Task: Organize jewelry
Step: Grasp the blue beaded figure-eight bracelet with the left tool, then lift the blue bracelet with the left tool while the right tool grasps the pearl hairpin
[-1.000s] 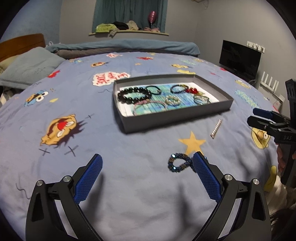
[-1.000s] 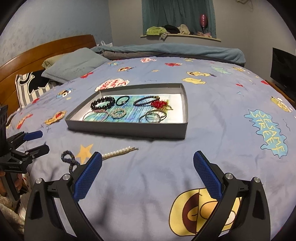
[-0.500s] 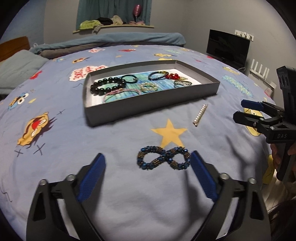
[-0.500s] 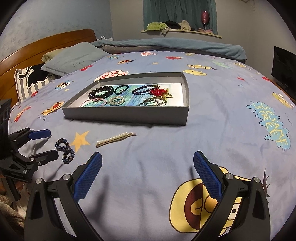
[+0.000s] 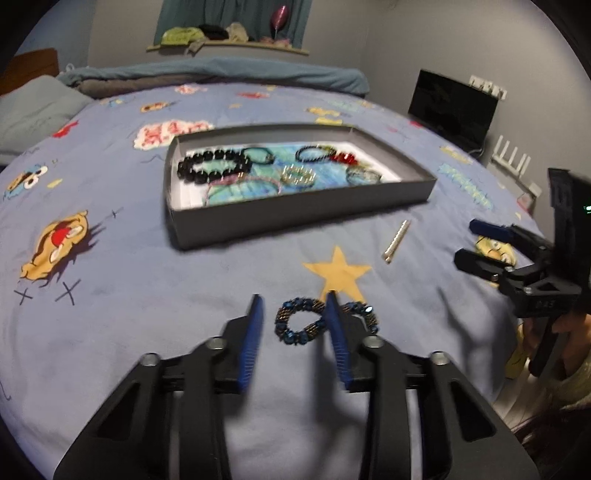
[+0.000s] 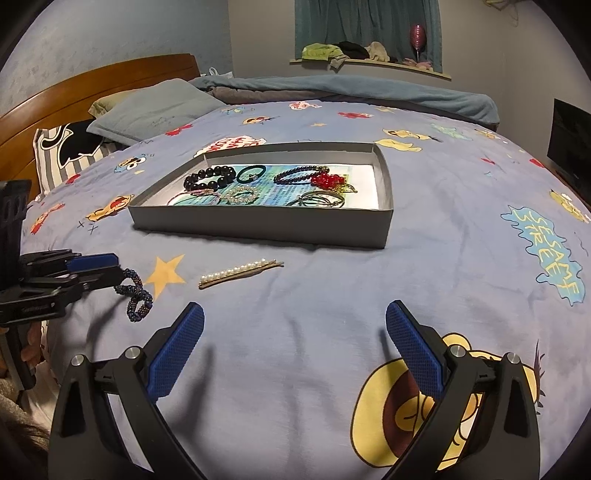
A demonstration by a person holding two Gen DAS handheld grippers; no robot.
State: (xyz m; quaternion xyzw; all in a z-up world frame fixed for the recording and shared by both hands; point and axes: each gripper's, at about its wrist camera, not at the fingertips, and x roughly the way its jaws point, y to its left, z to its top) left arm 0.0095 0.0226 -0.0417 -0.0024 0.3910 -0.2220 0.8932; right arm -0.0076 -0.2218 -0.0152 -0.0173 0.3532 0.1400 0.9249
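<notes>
Bedroom, dim light. Grey walls [image 6: 258,33]. Bed covered by a blue cartoon-print sheet [image 6: 443,206]; wooden headboard [image 6: 110,81] at the left in the right wrist view, with a grey-blue pillow [image 6: 159,107] and a striped cushion [image 6: 62,151] beside it. Rolled blue blanket [image 6: 351,88] along the far edge. Teal curtain [image 6: 369,22] above a sill [image 6: 388,66] holding clothes. Dark screen [image 5: 454,107] by the right wall.
</notes>
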